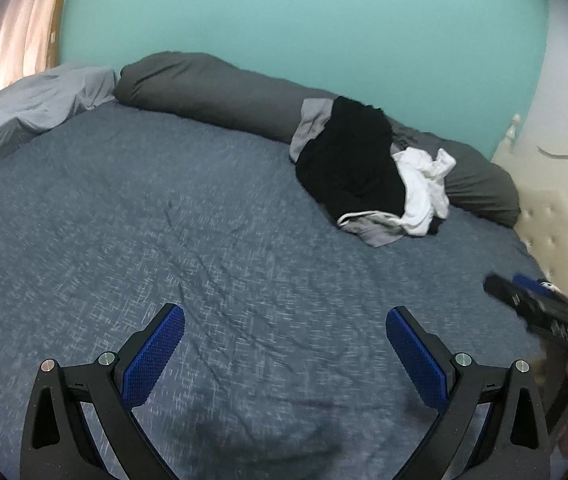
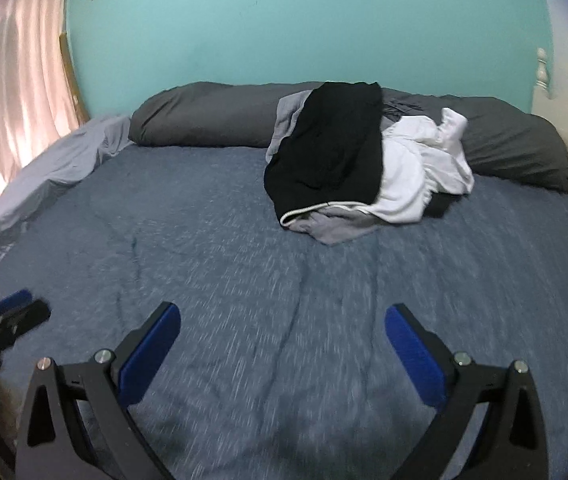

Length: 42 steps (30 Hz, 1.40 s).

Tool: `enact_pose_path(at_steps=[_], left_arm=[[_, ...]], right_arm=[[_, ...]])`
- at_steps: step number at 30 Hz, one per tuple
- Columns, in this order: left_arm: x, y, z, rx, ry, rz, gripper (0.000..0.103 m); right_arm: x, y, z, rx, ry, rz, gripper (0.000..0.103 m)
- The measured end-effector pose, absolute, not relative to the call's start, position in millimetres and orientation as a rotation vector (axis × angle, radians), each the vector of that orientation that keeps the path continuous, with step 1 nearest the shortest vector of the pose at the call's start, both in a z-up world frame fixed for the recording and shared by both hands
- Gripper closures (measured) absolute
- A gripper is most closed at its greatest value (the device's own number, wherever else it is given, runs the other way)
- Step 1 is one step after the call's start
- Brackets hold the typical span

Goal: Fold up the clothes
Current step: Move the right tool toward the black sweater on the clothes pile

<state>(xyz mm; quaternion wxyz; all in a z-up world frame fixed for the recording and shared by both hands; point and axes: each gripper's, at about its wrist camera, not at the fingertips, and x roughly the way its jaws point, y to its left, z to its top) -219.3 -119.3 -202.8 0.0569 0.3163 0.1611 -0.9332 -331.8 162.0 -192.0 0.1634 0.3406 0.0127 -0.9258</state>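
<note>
A pile of clothes lies at the far side of the bed: a black garment [image 1: 347, 160] [image 2: 327, 152] on top, a white garment [image 1: 423, 188] [image 2: 419, 168] to its right, a grey garment [image 1: 375, 232] [image 2: 335, 228] underneath. My left gripper [image 1: 284, 344] is open and empty, above the blue bedspread [image 1: 164, 220], well short of the pile. My right gripper [image 2: 282, 340] is open and empty, also short of the pile. Each shows blurred at the other view's edge, the right gripper [image 1: 539, 308] and the left gripper [image 2: 8, 316].
A long dark grey bolster [image 1: 212, 88] [image 2: 204, 116] lies along the teal wall. A light grey sheet [image 1: 32, 108] is bunched at the left. A cream tufted headboard [image 1: 555, 232] stands at the right. Pink curtains [image 2: 12, 92] hang at the left.
</note>
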Motion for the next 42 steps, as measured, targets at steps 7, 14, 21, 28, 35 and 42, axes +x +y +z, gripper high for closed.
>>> enact_pose_path(at_steps=[7, 14, 21, 28, 35, 42], left_arm=[[-240.1, -148.8, -247.1, 0.981, 0.628, -2.737, 0.0], [-242.3, -163.5, -264.7, 0.962, 0.696, -2.73, 0.0], [-240.1, -171.0, -268.8, 0.951, 0.673, -2.736, 0.0], [-243.7, -185.3, -286.4, 0.991, 0.724, -2.678, 0.0], [-244.8, -190.1, -291.3, 1.008, 0.748, -2.663, 0.0], [-245.0, -187.2, -290.6, 1.013, 0.73, -2.675, 0.0]], right_arm=[[-411.3, 139.1, -228.2, 1.005, 0.056, -2.655, 0.0], [-473.8, 118.1, -254.2, 0.997, 0.062, -2.707, 0.0], [-528.6, 93.5, -285.4, 1.083, 0.051, -2.682, 0.0], [-558.4, 70.9, -303.3, 1.114, 0.1, -2.666, 0.022], [-586.2, 51.3, -316.7, 1.158, 0.209, -2.649, 0.073], [-584.3, 55.3, -303.5, 1.109, 0.238, -2.67, 0.098]])
